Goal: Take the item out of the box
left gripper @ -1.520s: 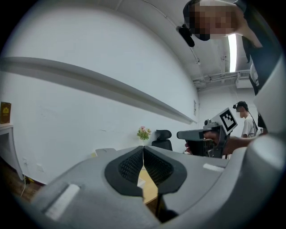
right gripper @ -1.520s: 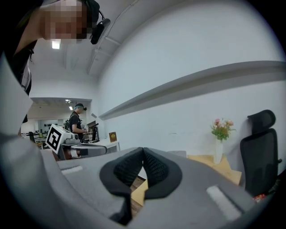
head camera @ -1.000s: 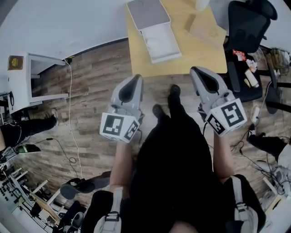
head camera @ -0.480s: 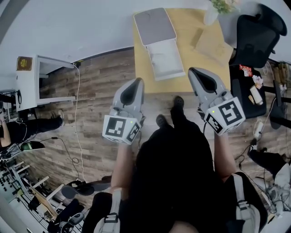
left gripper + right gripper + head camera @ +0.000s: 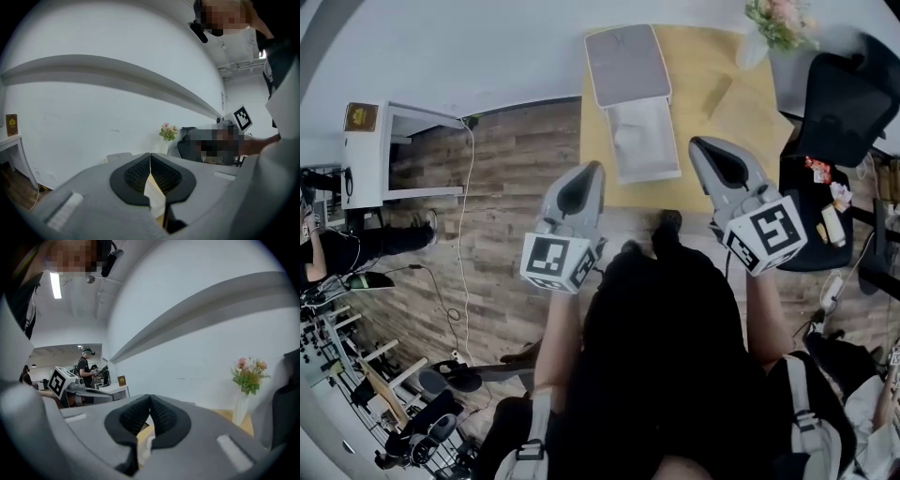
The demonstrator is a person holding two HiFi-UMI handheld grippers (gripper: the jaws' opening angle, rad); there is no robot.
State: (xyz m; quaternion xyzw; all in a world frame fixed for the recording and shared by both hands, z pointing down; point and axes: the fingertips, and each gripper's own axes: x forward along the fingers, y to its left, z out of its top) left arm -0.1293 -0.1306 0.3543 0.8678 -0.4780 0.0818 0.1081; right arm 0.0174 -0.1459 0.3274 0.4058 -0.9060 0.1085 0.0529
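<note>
An open box lies on the yellow table (image 5: 703, 56) ahead in the head view. Its grey lid (image 5: 625, 64) is at the far side and its white tray (image 5: 644, 141) at the near edge. What is inside the tray looks white and I cannot make it out. My left gripper (image 5: 584, 180) is held over the floor just short of the table's near left corner, pads pressed together with nothing in them (image 5: 150, 161). My right gripper (image 5: 714, 152) hovers over the table's near edge, right of the tray, also shut and empty (image 5: 150, 404).
A vase of flowers (image 5: 776, 23) and a tan flat piece (image 5: 741, 89) sit on the table's right part. A black office chair (image 5: 839, 103) stands right of the table. A white cabinet (image 5: 394, 155) and a floor cable (image 5: 459, 244) are at left.
The table and box have come lower and nearer in the head view as the person steps forward. Both grippers keep their pose and stay shut.
</note>
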